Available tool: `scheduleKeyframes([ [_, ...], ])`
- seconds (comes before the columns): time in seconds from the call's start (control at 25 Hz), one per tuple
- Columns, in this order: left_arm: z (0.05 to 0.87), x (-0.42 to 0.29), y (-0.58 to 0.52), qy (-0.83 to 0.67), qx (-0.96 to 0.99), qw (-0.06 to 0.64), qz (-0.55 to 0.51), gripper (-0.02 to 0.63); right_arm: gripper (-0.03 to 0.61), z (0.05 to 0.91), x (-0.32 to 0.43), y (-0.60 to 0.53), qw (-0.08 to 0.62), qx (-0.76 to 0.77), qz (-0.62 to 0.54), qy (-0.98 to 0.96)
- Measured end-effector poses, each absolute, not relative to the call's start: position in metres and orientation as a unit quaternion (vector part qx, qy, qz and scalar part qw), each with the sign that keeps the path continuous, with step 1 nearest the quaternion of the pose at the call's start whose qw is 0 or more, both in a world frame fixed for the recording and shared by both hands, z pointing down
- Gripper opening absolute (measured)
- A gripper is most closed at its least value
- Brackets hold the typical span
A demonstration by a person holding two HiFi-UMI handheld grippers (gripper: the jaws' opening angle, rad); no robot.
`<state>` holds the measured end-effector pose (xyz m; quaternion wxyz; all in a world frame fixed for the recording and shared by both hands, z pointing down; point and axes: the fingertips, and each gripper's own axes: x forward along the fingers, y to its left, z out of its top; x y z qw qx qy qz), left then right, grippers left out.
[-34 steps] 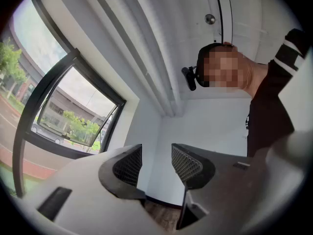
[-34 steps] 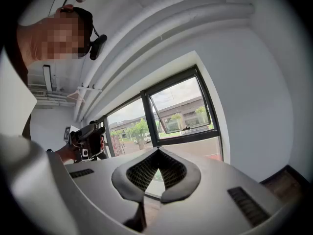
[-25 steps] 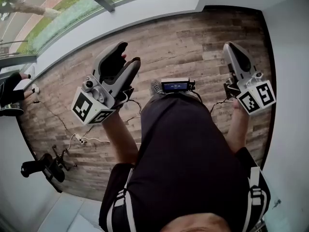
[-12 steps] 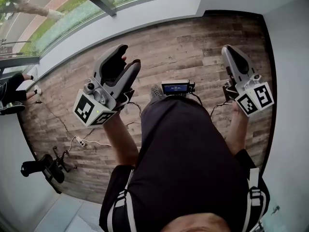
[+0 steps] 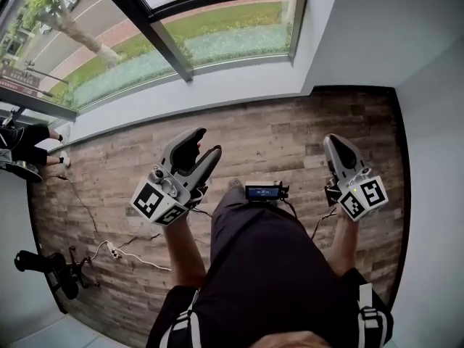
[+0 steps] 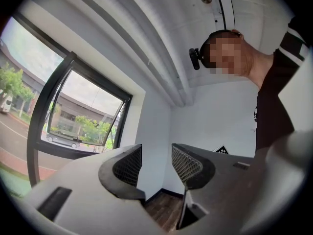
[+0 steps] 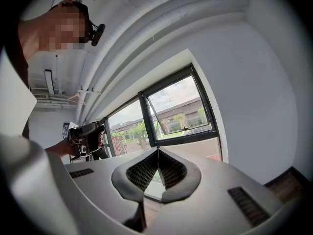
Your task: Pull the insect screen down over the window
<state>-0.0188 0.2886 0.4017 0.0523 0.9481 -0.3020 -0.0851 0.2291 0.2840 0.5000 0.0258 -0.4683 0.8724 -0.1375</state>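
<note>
Hovering above wood-plank floor [image 5: 290, 129]: left claw [image 5: 206, 141] released, mesh pads [image 6: 129, 164] apart; right claw [image 5: 330, 141] clenched, empty.

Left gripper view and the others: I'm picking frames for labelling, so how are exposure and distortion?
Left gripper view: strong fisheye, window frame bowed, outdoors bright but readable, left tool soft. Right gripper view: dark vignette corners, even daylight, right tool slightly soft. Head view: wood floor curves, no glare.

Black shirt [image 5: 275, 267], seemingly white-striped sleeves [image 5: 176, 316]
</note>
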Motion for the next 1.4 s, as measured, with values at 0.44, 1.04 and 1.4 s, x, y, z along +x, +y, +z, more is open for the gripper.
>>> scheduleKeyframes([
  [0.44, 0.403, -0.03, 0.173, -0.328, 0.941, 0.022, -0.079, 0.201, 0.008, 0.495, 0.236, 0.204, -0.004, -0.507, -0.108, 0.855],
  [1.04, 0.369, -0.116, -0.016, -0.356, 0.932, -0.058, -0.032, 0.218, 0.008, 0.455, 0.119, 0.018, -0.075, -0.488, -0.021, 0.87],
  [1.4, 0.335, -0.142, -0.106, -0.414, 0.894, -0.166, 0.043, 0.218, 0.009, 0.416, 0.09, -0.066, -0.163, -0.436, 0.09, 0.881],
])
